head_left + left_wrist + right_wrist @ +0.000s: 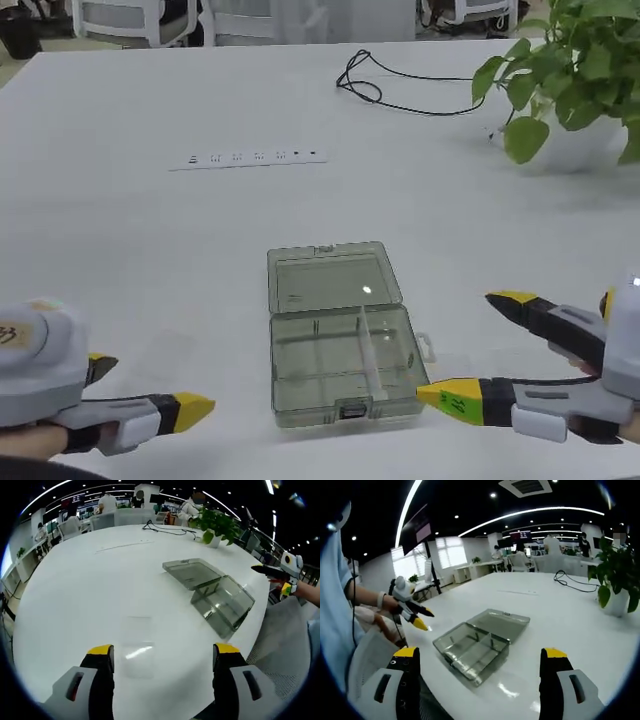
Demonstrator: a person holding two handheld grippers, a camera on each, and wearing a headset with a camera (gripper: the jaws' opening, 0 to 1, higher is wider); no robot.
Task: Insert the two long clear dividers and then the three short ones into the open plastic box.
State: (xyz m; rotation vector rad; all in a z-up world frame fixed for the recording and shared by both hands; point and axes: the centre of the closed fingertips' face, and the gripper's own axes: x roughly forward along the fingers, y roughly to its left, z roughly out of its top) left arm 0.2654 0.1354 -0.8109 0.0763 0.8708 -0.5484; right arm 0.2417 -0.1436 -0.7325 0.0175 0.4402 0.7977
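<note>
My left gripper (158, 387) hovers over the table (120, 250) at 8 o'clock from the plastic box (300, 350), its jaws spread wide and holding nothing. My right gripper (460, 346) is just beside the box at 4 o'clock, jaws also spread and empty. The box lies open, its lid flat at 12 o'clock, with one clear divider (368, 350) standing upright inside, right of centre. From the box, a power strip (250, 157) lies at 11 o'clock and a plant (570, 70) at 2.
</note>
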